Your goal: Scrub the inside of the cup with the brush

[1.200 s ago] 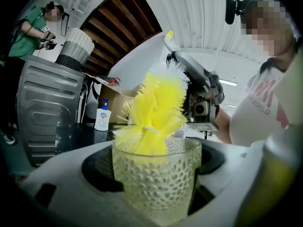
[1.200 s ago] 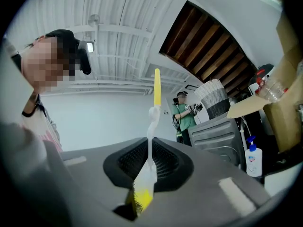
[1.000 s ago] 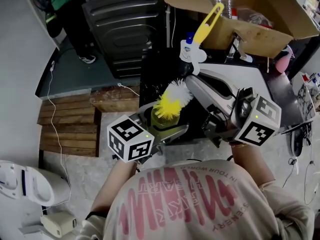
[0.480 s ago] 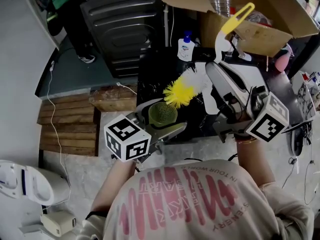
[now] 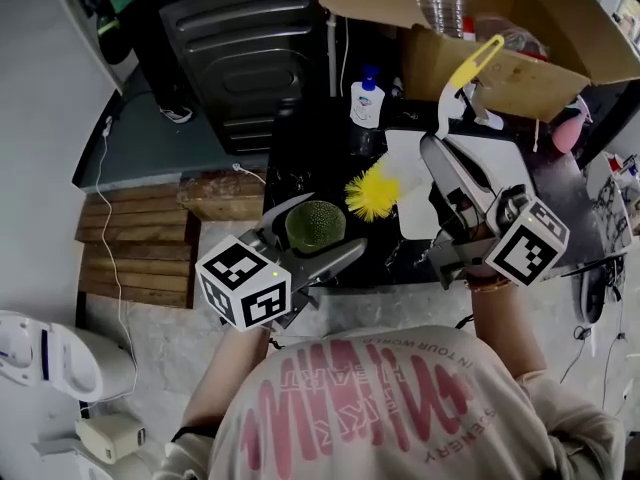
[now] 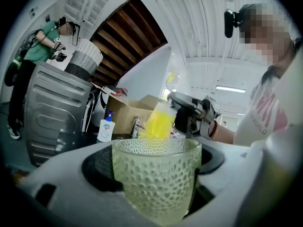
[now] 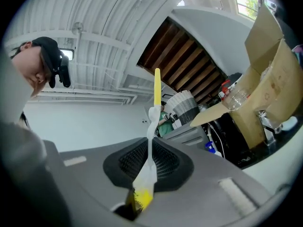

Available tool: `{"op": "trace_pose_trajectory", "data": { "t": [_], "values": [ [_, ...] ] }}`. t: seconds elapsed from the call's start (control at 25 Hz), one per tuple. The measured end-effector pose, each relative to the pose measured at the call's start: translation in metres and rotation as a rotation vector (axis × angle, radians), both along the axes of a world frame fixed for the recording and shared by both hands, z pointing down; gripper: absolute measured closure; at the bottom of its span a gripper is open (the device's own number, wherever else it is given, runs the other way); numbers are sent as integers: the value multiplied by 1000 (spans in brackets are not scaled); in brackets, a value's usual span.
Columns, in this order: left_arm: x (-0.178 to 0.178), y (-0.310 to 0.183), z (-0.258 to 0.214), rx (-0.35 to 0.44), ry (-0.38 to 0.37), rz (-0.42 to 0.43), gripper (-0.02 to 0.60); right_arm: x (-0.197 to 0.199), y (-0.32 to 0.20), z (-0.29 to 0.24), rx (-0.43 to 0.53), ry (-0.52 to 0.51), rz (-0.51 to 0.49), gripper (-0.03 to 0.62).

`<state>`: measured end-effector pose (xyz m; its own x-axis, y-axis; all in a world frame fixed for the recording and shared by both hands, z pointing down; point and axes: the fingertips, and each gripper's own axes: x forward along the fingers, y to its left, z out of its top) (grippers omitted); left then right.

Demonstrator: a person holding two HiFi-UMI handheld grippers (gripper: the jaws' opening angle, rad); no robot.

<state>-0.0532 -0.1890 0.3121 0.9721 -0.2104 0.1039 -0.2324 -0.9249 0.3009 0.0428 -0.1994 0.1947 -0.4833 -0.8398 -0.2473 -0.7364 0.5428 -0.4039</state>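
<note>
1. Left gripper [image 5: 333, 223]: nearest item, near left. We record its jaws part-closed against opposite sides of the cup [image 5: 315, 226], holding it clear of the dark counter [image 5: 300, 158].
2. Cup: pale green, dimpled glass. Its long axis is roughly upright and its mouth faces up towards us. Nothing shows inside it.
3. Brush [image 5: 372, 193]: the yellow bristle head sits just right of the cup's rim and slightly farther off, outside the mouth and apart from it. Its long axis runs from the bristles at near left to the yellow loop at far right, bristles pointing towards the cup.
4. Right gripper [image 5: 437, 150]: to the right, jaws pinched on the white brush handle. We judge it the arm to move, carrying the bristles left and down into the mouth.
5. Soap bottle [image 5: 365, 98] and cardboard box [image 5: 520, 73]: far side, not involved.
</note>
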Motion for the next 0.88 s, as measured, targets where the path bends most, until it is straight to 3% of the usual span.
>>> {"op": "trace_pose_trajectory", "data": {
  "t": [0.16,0.48,0.88],
  "values": [
    [12,-9,-16,4,58,-85,170,22,-8,9,-44,-12,-4,553],
    [-4,-42,-10,-58,101,-395,170,47,-14,39,-129,7,16,553],
    [-15,-49,5,-74,54,-565,173,63,-20,91,-286,89,87,551]
  ]
}}
